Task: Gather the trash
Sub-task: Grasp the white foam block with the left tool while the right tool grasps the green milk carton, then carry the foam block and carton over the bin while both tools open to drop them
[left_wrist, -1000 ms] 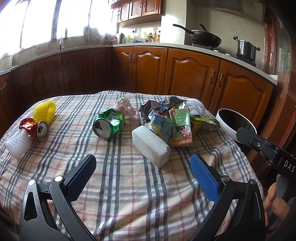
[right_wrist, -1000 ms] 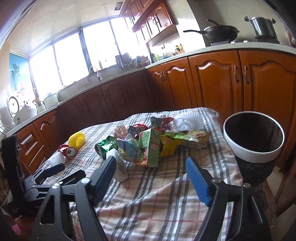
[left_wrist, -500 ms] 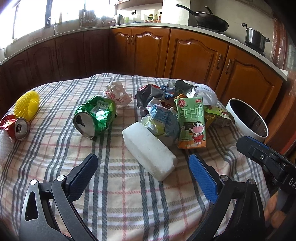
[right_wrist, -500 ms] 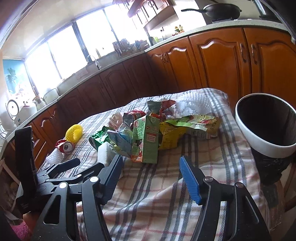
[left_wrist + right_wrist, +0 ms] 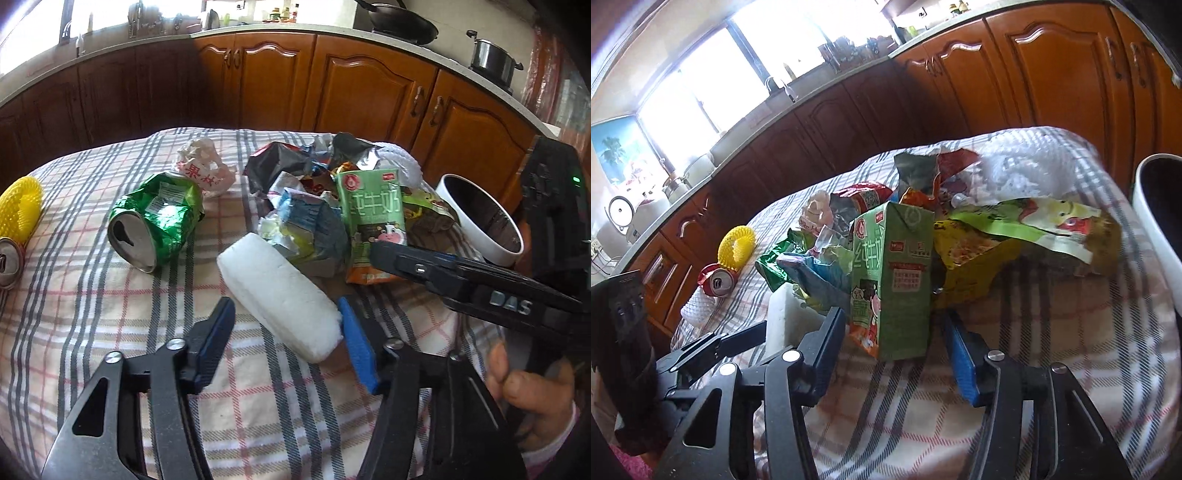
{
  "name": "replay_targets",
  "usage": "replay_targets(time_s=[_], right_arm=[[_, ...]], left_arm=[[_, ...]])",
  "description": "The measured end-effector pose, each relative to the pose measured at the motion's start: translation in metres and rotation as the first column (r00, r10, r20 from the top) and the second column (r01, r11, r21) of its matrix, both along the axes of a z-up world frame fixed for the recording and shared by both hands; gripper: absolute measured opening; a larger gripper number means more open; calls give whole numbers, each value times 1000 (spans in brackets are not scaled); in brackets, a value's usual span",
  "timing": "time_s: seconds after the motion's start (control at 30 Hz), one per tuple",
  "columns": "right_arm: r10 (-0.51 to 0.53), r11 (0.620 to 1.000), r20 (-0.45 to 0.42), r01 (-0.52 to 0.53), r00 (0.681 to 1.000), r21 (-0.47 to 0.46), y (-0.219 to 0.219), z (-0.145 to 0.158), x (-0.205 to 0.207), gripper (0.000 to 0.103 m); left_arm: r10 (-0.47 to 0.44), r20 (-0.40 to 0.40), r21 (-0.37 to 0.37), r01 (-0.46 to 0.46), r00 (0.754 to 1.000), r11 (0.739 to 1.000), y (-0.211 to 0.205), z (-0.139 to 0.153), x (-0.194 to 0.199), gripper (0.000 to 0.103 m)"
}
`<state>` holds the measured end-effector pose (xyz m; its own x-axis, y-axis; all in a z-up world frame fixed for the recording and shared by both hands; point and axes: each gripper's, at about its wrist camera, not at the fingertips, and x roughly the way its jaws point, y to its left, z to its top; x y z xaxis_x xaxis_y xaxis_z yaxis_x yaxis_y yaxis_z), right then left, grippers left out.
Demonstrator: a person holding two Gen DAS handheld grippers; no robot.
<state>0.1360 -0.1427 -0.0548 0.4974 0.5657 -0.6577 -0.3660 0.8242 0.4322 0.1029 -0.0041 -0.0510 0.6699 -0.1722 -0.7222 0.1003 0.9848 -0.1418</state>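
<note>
Checked tablecloth (image 5: 110, 332) spreads under both my grippers in a wood-cabinet kitchen. Nearest, my left gripper (image 5: 286, 325) has its jaws apart around the white foam block (image 5: 279, 299), not yet clamped. My right gripper (image 5: 894, 339) is likewise spread, straddling the green milk carton (image 5: 892, 280). Beyond lie crumpled wrappers (image 5: 306, 229), a crushed green can (image 5: 155, 221), a yellow foam net (image 5: 20, 208). The white-rimmed bin (image 5: 480, 218) waits at the table's edge; I judge collecting has barely begun.
</note>
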Motion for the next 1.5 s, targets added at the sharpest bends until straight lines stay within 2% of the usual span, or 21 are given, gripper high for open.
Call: replay_targets(time_s=[0.03, 0.07, 0.1, 0.33, 0.6, 1.07, 1.5], right_arm=[[6, 1000, -7, -6, 1000, 2, 1, -1, 2, 48], [11, 1000, -14, -11, 1000, -2, 3, -2, 3, 36], [13, 1000, -15, -13, 1000, -7, 3, -3, 3, 35], [3, 1000, 35, -3, 999, -3, -7, 9, -13, 33], [-23, 999, 82, 20, 996, 30, -30, 29, -41, 33], [-213, 977, 127, 209, 969, 47, -122, 48, -71, 33], [-365, 931, 121, 363, 923, 38, -206, 49, -68, 33]], left_arm=[[-12, -1, -6, 12, 1000, 1000, -1, 1, -1, 46], [-17, -1, -6, 17, 1000, 1000, -2, 2, 0, 44], [-19, 3, -4, 19, 1000, 1000, -2, 2, -2, 43], [-25, 27, -24, 26, 999, 999, 10, 8, -18, 32], [-74, 98, -24, 77, 992, 997, 3, 35, -39, 30], [-270, 142, -5, 274, 952, 962, -80, 58, -30, 30], [-395, 113, 6, 397, 912, 918, -152, 56, 3, 30]])
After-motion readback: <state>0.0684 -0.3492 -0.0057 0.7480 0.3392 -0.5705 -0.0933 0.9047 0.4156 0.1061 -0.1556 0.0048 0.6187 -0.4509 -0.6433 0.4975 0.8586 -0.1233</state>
